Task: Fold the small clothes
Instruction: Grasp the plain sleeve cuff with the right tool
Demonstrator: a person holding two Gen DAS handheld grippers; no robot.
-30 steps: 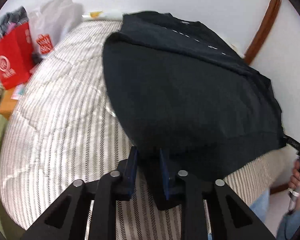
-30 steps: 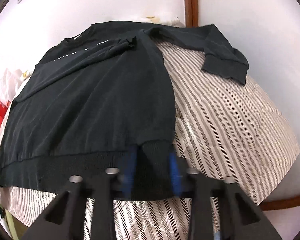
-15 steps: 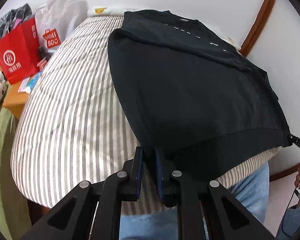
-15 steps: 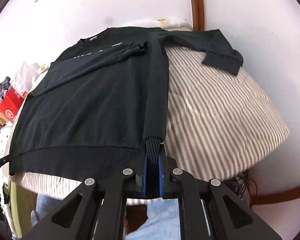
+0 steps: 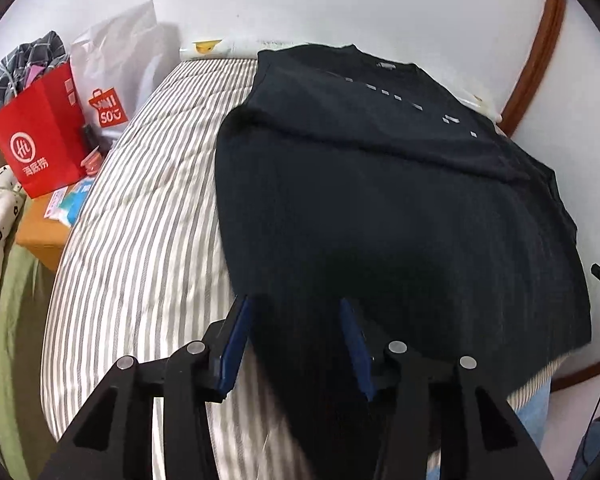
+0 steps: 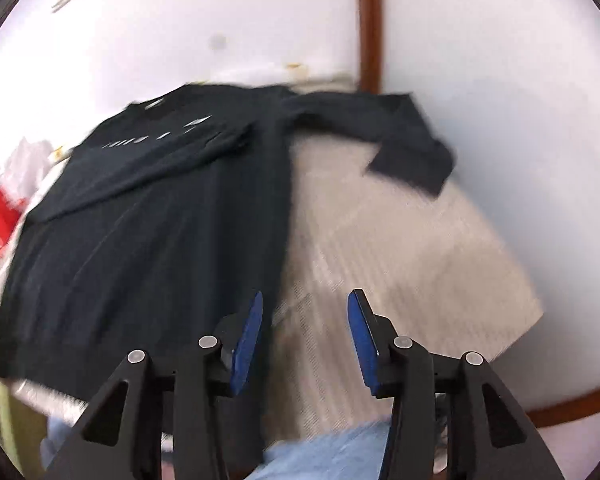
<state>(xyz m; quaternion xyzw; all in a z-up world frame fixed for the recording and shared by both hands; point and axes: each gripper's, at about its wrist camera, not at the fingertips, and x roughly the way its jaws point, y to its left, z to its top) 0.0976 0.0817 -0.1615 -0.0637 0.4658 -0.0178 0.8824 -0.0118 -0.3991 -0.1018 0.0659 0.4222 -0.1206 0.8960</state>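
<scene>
Both tongs just opened. Left tongs (image 5: 296,344) straddle the hem loosely; right tongs (image 6: 304,336) are clear. Black sweater (image 5: 380,208) lies centre frame on the striped bed (image 5: 140,240). Next: fold the outstretched sleeve (image 6: 412,160) in flat.

A bed with a grey-and-white striped quilt (image 5: 140,216) fills the room's corner against white walls. Beside it, a wooden nightstand (image 5: 40,236) holds a red paper bag (image 5: 40,140) and a white shopping bag (image 5: 116,80). Brown wooden trim (image 5: 536,56) runs up the wall.
</scene>
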